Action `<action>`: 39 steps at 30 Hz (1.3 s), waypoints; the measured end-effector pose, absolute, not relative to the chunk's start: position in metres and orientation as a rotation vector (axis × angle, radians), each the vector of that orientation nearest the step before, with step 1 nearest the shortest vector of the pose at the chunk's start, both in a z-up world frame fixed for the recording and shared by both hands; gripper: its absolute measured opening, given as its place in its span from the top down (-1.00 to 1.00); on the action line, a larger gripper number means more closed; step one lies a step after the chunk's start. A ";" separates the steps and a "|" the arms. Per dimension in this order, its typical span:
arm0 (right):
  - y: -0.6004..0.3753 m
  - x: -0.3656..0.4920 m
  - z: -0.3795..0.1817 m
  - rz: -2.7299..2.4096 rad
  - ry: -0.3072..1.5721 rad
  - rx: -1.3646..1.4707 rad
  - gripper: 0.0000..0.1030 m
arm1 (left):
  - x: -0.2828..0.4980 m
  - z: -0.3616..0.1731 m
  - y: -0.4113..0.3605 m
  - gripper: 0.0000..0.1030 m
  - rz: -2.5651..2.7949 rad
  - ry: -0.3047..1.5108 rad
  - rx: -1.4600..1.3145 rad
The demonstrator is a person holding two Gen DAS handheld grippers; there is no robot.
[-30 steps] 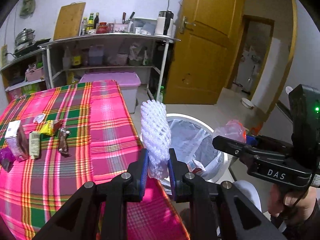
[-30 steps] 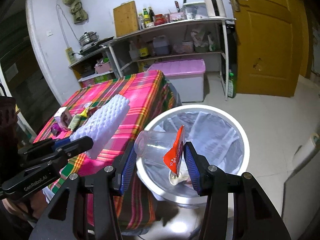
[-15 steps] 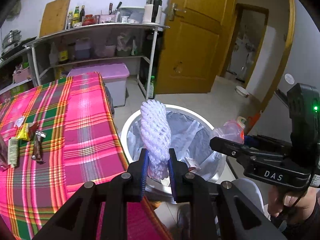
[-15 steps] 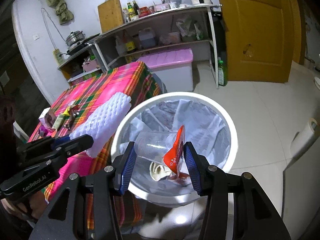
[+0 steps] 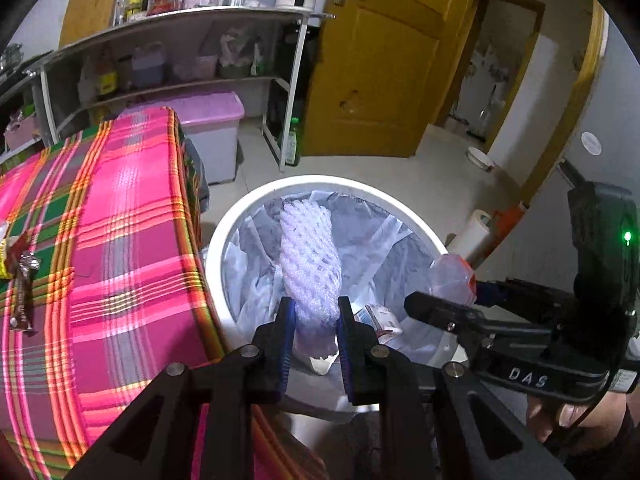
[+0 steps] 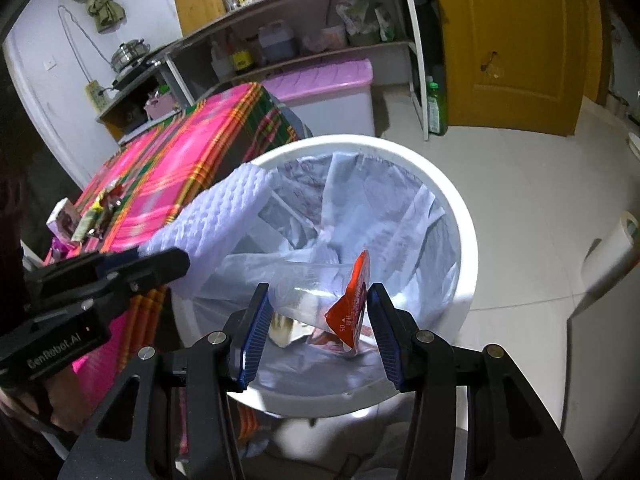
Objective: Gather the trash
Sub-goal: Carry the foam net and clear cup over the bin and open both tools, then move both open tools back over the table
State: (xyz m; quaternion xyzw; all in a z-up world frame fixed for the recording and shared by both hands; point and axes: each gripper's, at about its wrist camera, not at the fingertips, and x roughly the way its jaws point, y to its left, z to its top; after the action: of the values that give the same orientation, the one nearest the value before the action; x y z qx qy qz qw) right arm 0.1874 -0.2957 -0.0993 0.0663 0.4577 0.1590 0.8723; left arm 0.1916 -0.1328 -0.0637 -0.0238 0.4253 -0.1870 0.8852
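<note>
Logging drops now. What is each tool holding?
Left tool: closed on the white foam net.
Right tool: closed on the clear plastic cup.

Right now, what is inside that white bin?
The white bin holds a crumpled liner and some wrappers at the bottom; anything beneath them is covered.
</note>
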 end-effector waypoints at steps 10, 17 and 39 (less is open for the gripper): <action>-0.299 0.188 -0.100 0.314 0.948 0.136 -0.08 | 0.204 -0.070 -0.134 0.40 -0.390 0.913 -0.075; -0.299 0.180 -0.082 0.321 0.902 0.126 -0.08 | 0.196 -0.061 -0.125 0.39 -0.393 0.885 -0.107; -0.228 0.141 -0.021 0.493 0.764 0.052 -0.08 | 0.124 -0.010 -0.048 0.39 -0.306 0.709 -0.192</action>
State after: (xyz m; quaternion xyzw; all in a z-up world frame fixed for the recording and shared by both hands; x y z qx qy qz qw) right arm 0.1407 -0.2278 -0.0208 0.0250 0.3691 0.2382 0.8980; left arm 0.1237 -0.0480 -0.0102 -0.0932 0.3452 -0.1489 0.9219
